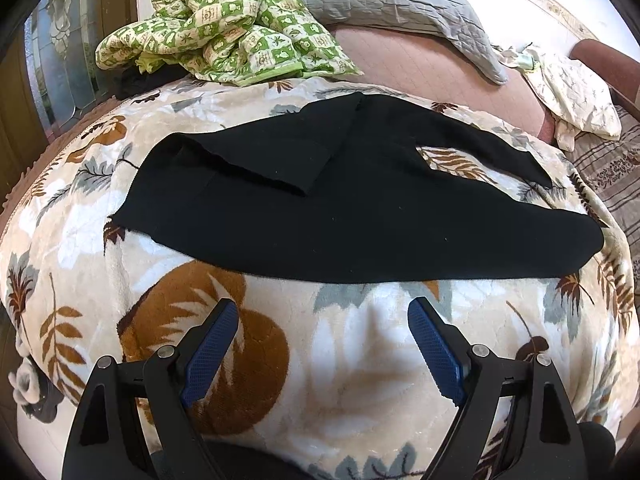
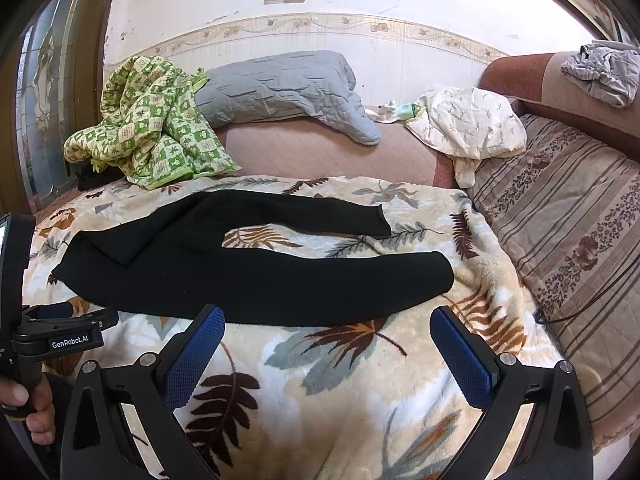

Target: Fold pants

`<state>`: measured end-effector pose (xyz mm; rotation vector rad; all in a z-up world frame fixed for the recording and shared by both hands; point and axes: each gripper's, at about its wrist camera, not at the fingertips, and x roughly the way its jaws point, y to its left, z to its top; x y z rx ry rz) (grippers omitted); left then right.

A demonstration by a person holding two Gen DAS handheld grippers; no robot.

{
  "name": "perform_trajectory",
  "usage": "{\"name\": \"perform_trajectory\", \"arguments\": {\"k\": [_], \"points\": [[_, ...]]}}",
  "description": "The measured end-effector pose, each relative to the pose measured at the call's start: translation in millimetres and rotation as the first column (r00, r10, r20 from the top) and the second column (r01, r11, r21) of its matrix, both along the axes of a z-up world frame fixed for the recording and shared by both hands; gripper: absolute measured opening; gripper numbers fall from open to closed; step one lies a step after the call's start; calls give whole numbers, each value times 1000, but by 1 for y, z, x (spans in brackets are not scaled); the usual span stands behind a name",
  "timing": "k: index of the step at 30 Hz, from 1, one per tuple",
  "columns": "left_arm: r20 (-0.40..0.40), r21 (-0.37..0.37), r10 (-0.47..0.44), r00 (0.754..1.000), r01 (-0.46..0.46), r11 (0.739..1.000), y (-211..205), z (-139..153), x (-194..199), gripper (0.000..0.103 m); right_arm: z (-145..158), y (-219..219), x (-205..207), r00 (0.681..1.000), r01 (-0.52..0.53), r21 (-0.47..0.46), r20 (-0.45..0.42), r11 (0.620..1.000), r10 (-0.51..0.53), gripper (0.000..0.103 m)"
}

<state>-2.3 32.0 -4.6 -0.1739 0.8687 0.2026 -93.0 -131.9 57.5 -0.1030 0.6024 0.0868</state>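
One pair of black pants [image 2: 248, 276] lies flat on the leaf-print blanket [image 2: 340, 380] covering the bed, waist end to the left w/ a flap of it folded over, 2 legs running right. The legs are split apart: the far one ends near the blanket's back edge, the near one ends closer to the striped cushion [image 2: 572, 240]. Blanket shows through btw them.

2 tongs in view, both hovering over the blanket on the near side of the pants, not touching them. Left tongs [image 1: 322, 308]: blue pads spread wide, nothing btw them. Right tongs [image 2: 326, 316]: also spread wide, holding nothing. In the right wrist view the left tongs sit at the far left edge w/ the person's left hand [image 2: 34, 408] on the handle.

Behind the pants: 1 green checked quilt [image 2: 152, 120] bunched at the left, 1 grey pillow [image 2: 280, 88] against the wall, 1 white patterned cloth [image 2: 468, 124] crumpled to the right. 1 grey garment [image 2: 604, 70] rests on the brown headboard at far right.
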Motion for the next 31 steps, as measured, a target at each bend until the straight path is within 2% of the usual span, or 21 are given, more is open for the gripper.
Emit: {"name": "perform_trajectory", "arguments": {"k": [18,31], "points": [[-3,-9,4,1000,-4,1000,2,0,1,86,0,0,0,1000,-2,-3,-3,1000,2,102],[-5,13,-17,1000,17,1000,-4,-1,0,81,0,1,-1,1000,-1,-5,-2,1000,1,102]]}}
